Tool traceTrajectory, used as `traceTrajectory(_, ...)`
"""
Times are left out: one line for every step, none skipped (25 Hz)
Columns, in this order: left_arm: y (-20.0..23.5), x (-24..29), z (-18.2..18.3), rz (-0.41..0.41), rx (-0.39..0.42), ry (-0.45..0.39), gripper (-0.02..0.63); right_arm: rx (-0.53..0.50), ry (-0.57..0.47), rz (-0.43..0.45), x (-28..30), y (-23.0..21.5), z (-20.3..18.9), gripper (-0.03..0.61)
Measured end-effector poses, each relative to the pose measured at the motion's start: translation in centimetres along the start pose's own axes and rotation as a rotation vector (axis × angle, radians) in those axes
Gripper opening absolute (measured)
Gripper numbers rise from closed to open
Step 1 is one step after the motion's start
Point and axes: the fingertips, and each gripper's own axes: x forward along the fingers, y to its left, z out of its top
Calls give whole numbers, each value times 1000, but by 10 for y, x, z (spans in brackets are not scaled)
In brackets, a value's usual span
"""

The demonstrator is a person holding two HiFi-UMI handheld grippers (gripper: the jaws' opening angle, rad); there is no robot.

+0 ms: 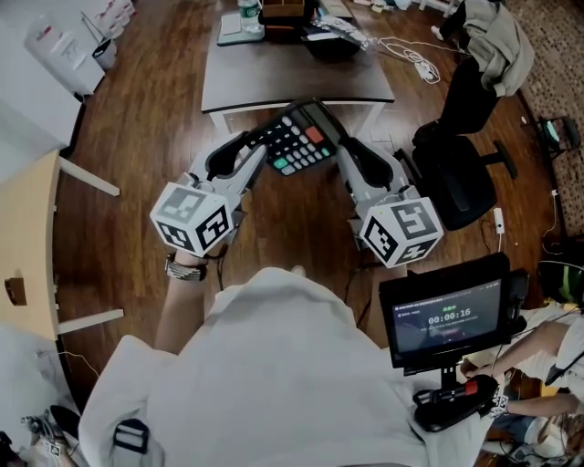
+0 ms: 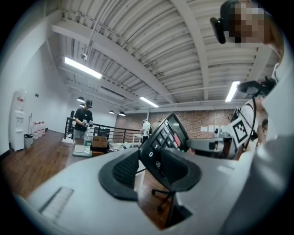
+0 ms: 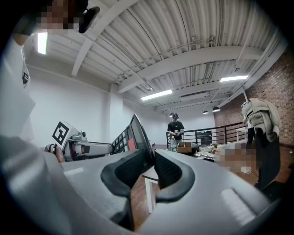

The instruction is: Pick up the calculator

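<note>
A black calculator (image 1: 298, 137) with grey, red and green keys hangs in the air above the wooden floor, tilted, between my two grippers. My left gripper (image 1: 258, 149) is shut on its lower left end; in the left gripper view the calculator (image 2: 169, 134) stands between the jaws of that gripper (image 2: 148, 160), keys facing the left pad (image 2: 121, 170). My right gripper (image 1: 345, 150) is shut on the upper right end. In the right gripper view the thin edge of the calculator (image 3: 133, 135) runs between the two pads of this gripper (image 3: 153, 166).
A dark table (image 1: 297, 80) with a bottle (image 1: 248, 13) and clutter stands just beyond the calculator. A black office chair (image 1: 456, 173) is at the right. A tablet on a stand (image 1: 447, 315) sits near my right side, a pale table (image 1: 27, 255) at the left.
</note>
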Motion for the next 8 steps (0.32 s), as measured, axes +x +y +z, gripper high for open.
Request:
traceTrajectory(1, 1, -1, 0, -1, 0, 156, -1, -1, 0, 1, 0, -1, 77)
traceTrajectory(2, 1, -2, 1, -2, 0, 156, -2, -2, 1, 2, -1, -1, 77)
traceTrajectory(3, 2, -3, 2, -2, 0, 156, -3, -2, 1, 3, -1, -2, 77)
traceTrajectory(4, 3, -3, 4, -3, 0, 156, -3, -3, 2, 4, -2, -3, 77)
traceTrajectory(5, 4, -4, 5, -4, 1, 156, -3, -3, 3, 6, -3, -3, 77)
traceTrajectory(7, 6, -4, 7, -5, 2, 156, -4, -2, 4, 7, -5, -3, 77)
traceTrajectory(8, 8, -4, 8, -6, 3, 156, -4, -2, 5, 9, -6, -3, 77)
traceTrajectory(10, 10, -4, 9, -6, 4, 156, -4, -1, 6, 11, -8, -3, 77)
